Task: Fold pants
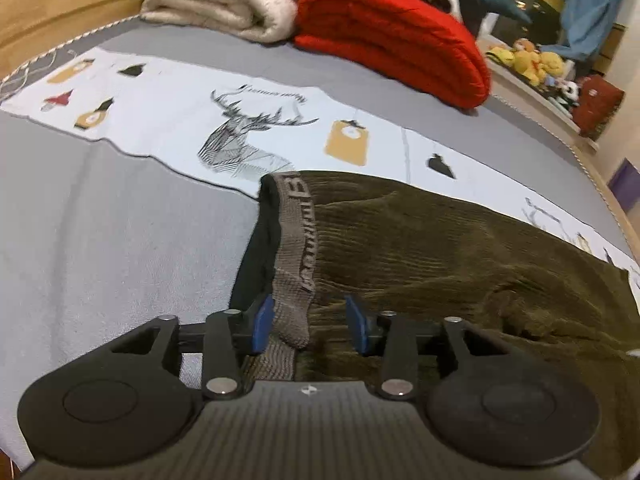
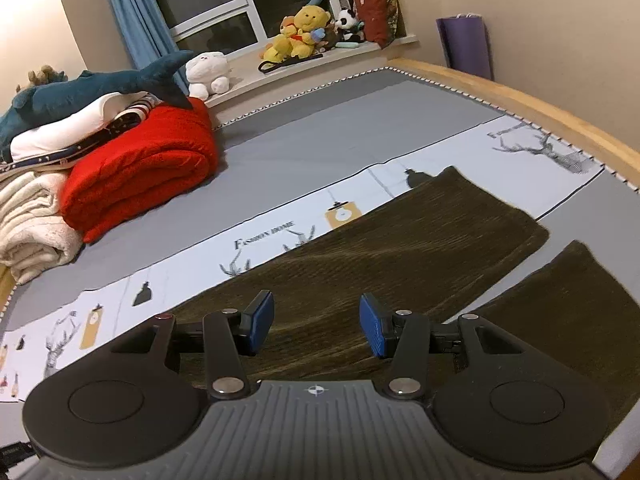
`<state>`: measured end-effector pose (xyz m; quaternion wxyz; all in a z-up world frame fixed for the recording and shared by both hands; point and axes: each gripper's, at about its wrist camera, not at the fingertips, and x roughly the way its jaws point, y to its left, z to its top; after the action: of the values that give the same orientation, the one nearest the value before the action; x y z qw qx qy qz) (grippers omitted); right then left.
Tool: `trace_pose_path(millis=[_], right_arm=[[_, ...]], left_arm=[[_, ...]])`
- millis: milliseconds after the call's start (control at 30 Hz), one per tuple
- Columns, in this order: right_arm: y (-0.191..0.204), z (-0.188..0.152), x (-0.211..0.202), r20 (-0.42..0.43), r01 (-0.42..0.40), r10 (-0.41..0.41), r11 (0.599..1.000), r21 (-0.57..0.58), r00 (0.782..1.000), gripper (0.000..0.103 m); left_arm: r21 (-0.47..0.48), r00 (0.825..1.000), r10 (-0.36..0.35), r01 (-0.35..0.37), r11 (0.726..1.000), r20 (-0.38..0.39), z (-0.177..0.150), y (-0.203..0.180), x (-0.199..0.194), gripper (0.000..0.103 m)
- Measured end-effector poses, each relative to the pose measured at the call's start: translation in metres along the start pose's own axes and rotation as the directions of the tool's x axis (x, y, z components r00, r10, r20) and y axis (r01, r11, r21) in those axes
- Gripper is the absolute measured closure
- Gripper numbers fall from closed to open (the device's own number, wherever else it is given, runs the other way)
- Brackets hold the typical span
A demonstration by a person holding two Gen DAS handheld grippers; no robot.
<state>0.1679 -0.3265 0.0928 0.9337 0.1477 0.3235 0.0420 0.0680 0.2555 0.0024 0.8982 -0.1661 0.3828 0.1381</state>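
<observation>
Olive corduroy pants lie flat on the bed sheet. Their grey lettered waistband is turned up at the left end. My left gripper hovers over that end. The waistband runs between its blue pads, close to the left pad, with a gap to the right one. In the right wrist view both pant legs stretch away to the right, the second leg nearer. My right gripper stands open above the first leg with nothing pinched.
A folded red blanket and cream blankets are stacked at the bed's far left, with a plush shark on top. Plush toys sit on the window sill. The wooden bed frame edges the sheet. A purple roll leans in the corner.
</observation>
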Motion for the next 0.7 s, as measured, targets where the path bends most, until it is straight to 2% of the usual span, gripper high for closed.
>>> trace_pose_path(millis=[200, 400, 467, 600, 700], right_arm=[[0.023, -0.003, 0.011, -0.017, -0.049, 0.049, 0.999, -0.012, 0.999, 0.053], [0.046, -0.007, 0.013, -0.022, -0.079, 0.077, 0.988, -0.129, 0.997, 0.053], [0.047, -0.007, 0.013, -0.027, -0.081, 0.078, 0.985, -0.155, 0.997, 0.053], [0.037, -0.003, 0.016, -0.039, -0.069, 0.064, 0.989, -0.133, 0.997, 0.053], [0.027, 0.0, 0.015, -0.034, -0.042, 0.038, 0.992, -0.118, 0.999, 0.053]], left_arm=[[0.049, 0.989, -0.093, 0.088, 0.995, 0.111, -0.01, -0.011, -0.034, 0.053], [0.118, 0.967, -0.079, 0.052, 0.992, 0.243, -0.02, -0.024, -0.05, 0.052], [0.106, 0.964, -0.096, 0.071, 0.992, 0.25, -0.021, -0.022, -0.048, 0.052], [0.04, 0.963, -0.099, 0.092, 0.995, 0.252, -0.019, -0.021, -0.039, 0.054], [0.064, 0.963, -0.129, 0.117, 0.991, 0.235, -0.018, -0.029, -0.03, 0.054]])
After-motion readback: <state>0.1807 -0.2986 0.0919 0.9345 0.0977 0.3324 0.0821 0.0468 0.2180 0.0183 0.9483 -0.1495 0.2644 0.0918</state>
